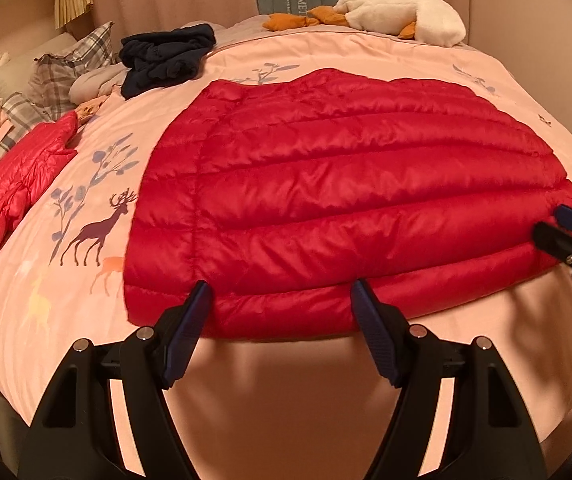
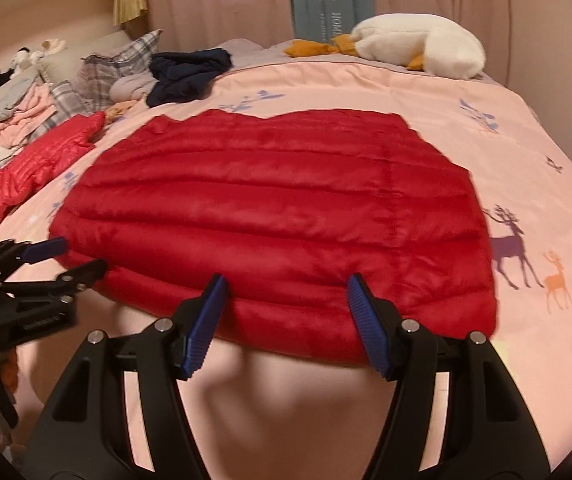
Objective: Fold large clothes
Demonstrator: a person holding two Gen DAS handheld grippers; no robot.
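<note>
Hovering both claws at the near hem of the red puffer jacket [image 1: 325, 184], neither one gripping anything. My left gripper [image 1: 278, 292] has its fingers spread wide, tips right at the hem edge, looks like just touching the puffy bottom channel but no fabric between the pads. My right gripper [image 2: 284, 286] same deal: spread apart, tips at the hem toward the jacket's right half. Each claw shows in the other's camera, also splayed, sitting at the near edge of the garment.

Jacket lies flat on the pink deer-print duvet [image 1: 86, 184], quilted rows running crosswise, back side up as far as I can tell; sleeves not visible, probably tucked under already. So I judge the side folds are done and the step in hand is the bottom-up fold. Spacing the claws apart along the hem makes sense: two grab points keep the edge straight when lifted. Slippery, puffy shell, so a shallow pinch could slide off; need to bite the hem fully.

Farther out: a second red quilted piece [image 1: 18, 184] at the left edge, well apart. Dark navy garment [image 1: 166, 60] heaped beyond the jacket's far left corner. Plaid pillows [image 1: 66, 68] and a white plush goose [image 1: 401, 14] at the far side, clear of the fold path.
</note>
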